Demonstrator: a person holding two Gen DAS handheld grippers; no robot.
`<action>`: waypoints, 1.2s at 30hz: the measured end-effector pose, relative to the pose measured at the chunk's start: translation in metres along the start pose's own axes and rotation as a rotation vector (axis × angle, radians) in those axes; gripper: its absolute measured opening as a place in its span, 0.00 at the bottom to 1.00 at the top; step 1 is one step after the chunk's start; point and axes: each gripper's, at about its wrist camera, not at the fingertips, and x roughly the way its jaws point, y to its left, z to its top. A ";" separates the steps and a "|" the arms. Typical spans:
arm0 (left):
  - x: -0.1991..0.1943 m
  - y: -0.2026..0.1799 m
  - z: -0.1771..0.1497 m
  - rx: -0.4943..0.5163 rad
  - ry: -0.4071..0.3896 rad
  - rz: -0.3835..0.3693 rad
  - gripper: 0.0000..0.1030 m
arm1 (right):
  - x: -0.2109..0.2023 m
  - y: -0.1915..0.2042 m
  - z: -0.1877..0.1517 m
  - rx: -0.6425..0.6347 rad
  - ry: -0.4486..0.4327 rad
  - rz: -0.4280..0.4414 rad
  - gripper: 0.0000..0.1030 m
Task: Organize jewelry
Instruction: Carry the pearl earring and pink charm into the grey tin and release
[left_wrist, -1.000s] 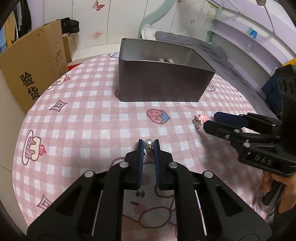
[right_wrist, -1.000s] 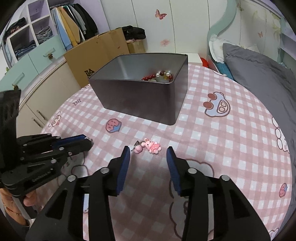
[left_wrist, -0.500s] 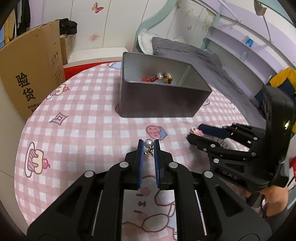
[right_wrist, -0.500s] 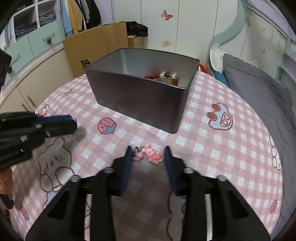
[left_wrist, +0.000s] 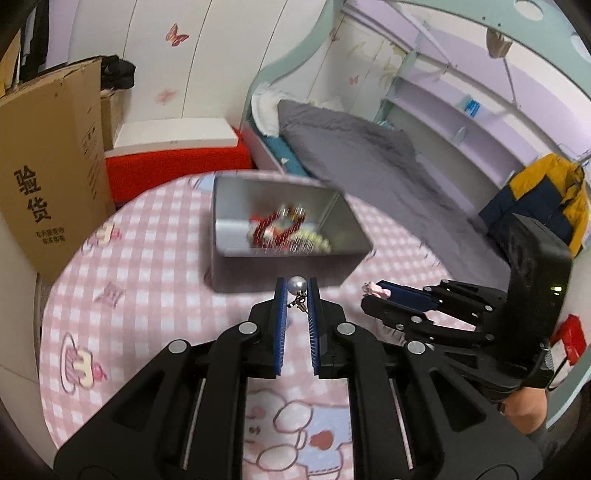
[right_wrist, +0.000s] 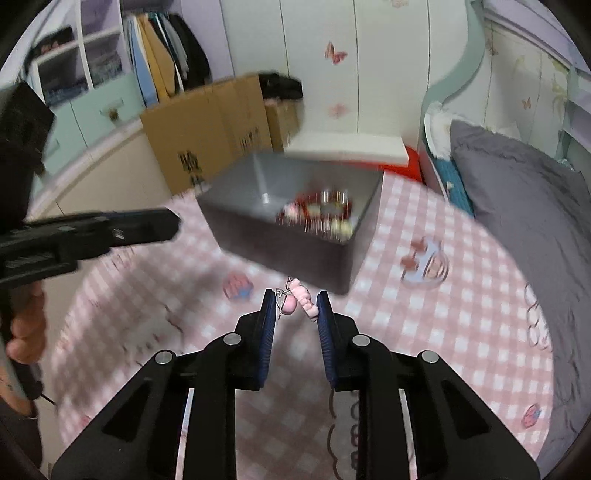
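Jaws of the left gripper (left_wrist: 297, 290) pinch a pearl earring (left_wrist: 297, 285); right gripper (right_wrist: 295, 301) jaws clamp a pink charm (right_wrist: 302, 300) (grey box (right_wrist: 295, 240) blurred at frame centre).

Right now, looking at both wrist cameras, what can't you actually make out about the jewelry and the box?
- Beads in the grey box, both views: motion blur smears them, so pieces cannot be counted.
- Pink charm, right wrist view: the right hand-held gripper hides its sides; shape unclear.
- Pearl earring, left wrist view: its hook, between the left hand-held gripper pads, is too small.
- Box floor: the near wall hides part.
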 end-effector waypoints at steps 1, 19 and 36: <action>-0.001 -0.001 0.007 0.003 -0.006 -0.006 0.11 | -0.004 -0.001 0.006 0.007 -0.016 0.010 0.20; 0.059 0.015 0.051 -0.051 0.113 0.031 0.11 | 0.024 -0.014 0.054 0.052 -0.038 0.028 0.20; 0.044 0.010 0.046 -0.025 0.061 0.087 0.58 | 0.034 -0.014 0.055 0.067 -0.029 0.028 0.21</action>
